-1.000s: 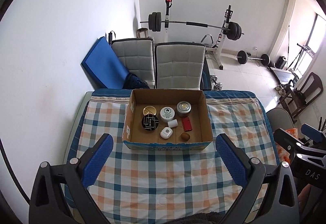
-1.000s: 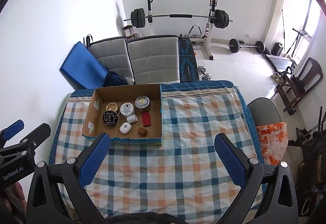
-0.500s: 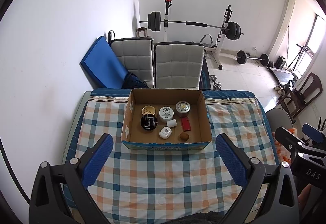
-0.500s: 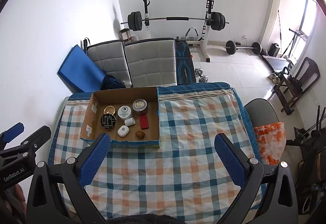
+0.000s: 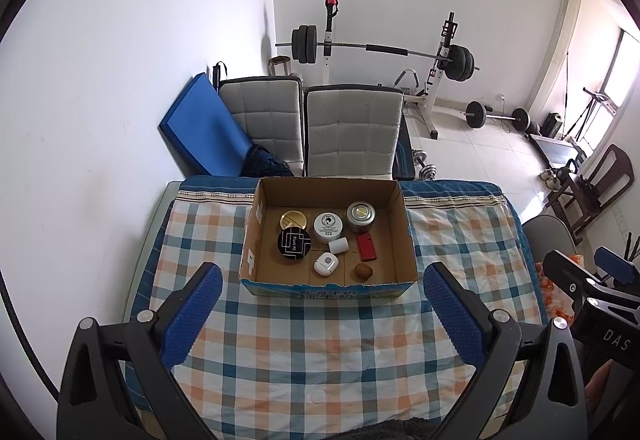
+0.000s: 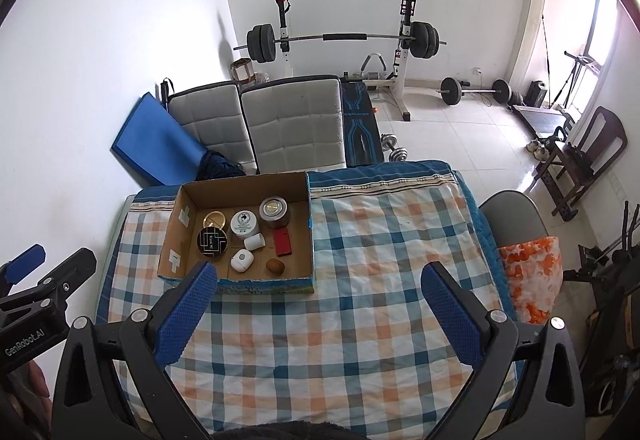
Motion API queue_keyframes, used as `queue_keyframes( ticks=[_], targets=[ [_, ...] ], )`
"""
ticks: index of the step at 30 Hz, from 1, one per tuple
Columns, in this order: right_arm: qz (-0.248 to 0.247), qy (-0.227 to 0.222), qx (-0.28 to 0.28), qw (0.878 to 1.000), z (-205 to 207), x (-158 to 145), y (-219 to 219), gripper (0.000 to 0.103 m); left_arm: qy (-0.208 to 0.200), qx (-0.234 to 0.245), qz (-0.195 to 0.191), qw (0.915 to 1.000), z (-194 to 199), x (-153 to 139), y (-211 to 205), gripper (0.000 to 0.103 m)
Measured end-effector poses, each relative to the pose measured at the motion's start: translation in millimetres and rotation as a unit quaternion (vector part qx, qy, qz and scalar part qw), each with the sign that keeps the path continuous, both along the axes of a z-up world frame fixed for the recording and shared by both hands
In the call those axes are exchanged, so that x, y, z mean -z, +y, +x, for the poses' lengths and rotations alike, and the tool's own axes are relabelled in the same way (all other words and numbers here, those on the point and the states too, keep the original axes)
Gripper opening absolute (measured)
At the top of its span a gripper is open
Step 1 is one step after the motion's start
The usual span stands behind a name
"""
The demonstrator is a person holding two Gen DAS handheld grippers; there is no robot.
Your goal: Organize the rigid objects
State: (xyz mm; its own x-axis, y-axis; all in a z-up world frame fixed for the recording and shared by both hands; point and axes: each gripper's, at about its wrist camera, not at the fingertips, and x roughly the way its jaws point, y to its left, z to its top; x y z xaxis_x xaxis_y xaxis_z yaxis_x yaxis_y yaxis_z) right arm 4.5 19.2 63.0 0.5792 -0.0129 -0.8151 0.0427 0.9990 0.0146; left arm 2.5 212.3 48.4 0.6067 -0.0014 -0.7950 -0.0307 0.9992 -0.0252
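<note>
An open cardboard box (image 5: 408, 236) stands at the far side of the checked table (image 5: 320, 344); it also shows in the right wrist view (image 6: 310, 236). Inside lie a black round tin (image 5: 294, 245), a gold lid (image 5: 293, 219), a white jar (image 5: 328, 226), a silver tin (image 5: 360, 215), a red case (image 5: 366, 246), a small white cylinder (image 5: 339, 245), a white rounded case (image 5: 326, 264) and a brown nut (image 5: 363, 271). My left gripper (image 5: 320, 304) is open and empty, high above the table in front of the box. My right gripper (image 6: 316, 304) is open and empty, to the right of the box.
Two grey padded chairs (image 5: 352, 132) stand behind the table, with a blue mat (image 5: 200, 128) against the wall. A barbell rack (image 5: 376, 52) and weights stand further back. A grey chair with an orange-white bag (image 6: 532, 268) is at the table's right.
Both grippers have risen and drawn back a little; the box and table look smaller and lower in view. Nothing in the box has moved.
</note>
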Motion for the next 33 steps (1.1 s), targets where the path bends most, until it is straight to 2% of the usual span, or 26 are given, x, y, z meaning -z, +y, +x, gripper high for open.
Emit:
queue_keyframes(
  ticks=[6,33],
  targets=[
    [0.000,-0.003,0.017,1.000,0.7,-1.3,-0.7,0.103,0.000,0.000,0.001,1.0000,-0.5,0.3,-0.4,0.103],
    [-0.001,0.000,0.023,1.000,0.2,3.8,0.2,0.103,-0.002,0.002,0.010,0.9999,8.1,0.7,-2.2,0.103]
  ],
)
